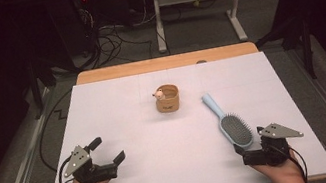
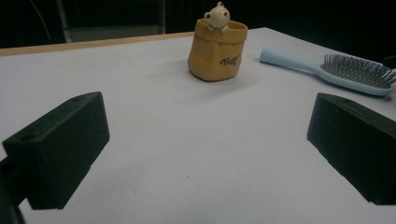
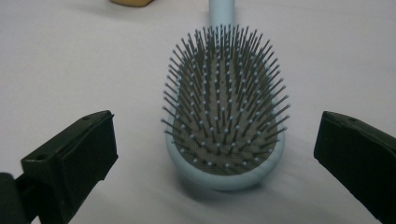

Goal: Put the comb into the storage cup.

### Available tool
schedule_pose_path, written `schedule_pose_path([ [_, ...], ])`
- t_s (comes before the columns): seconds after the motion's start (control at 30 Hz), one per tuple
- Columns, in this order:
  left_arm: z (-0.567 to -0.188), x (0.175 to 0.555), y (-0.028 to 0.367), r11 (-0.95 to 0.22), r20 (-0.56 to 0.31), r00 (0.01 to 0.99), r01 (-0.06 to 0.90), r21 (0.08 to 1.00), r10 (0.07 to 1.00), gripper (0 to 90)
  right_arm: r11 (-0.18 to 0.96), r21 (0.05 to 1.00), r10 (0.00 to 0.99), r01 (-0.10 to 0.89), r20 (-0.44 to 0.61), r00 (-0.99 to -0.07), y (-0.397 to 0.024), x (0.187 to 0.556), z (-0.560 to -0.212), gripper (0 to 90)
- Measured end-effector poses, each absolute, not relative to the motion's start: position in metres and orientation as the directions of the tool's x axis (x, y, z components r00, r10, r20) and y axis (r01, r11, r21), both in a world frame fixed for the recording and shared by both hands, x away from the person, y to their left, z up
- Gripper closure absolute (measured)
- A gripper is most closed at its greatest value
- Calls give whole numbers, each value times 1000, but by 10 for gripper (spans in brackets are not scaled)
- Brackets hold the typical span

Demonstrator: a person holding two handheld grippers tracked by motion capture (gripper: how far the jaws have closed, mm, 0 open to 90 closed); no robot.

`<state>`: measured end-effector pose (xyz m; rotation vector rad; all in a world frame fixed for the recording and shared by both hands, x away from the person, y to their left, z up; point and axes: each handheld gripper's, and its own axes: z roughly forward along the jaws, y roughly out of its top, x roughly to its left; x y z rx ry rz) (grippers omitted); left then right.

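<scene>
Right gripper view: hairbrush (image 3: 225, 109) bristles up, between wide-spread jaws.

A white table (image 1: 132, 127) has a small tan pot (image 1: 167, 98) near its middle, with a tiny toy animal (image 1: 157, 94) peeking over the rim. To the right of the pot, and nearer the person, lies a light blue hairbrush (image 1: 230, 124), bristles up, its handle pointing back toward the pot. The right gripper (image 1: 252, 149) sits just at the brush's round end, jaws apart. The left gripper (image 1: 109, 150) is far left of the pot, near the front edge, jaws wide apart.
</scene>
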<state>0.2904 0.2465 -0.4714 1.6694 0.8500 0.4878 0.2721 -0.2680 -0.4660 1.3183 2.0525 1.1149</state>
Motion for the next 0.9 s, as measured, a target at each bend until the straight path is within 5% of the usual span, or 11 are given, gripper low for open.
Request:
schedule_pose_path([
  [0.9,-472,288,247,-113,-101,667,269,956,738,0,303,693,894,655,32,-447,-269,280,-469,1],
])
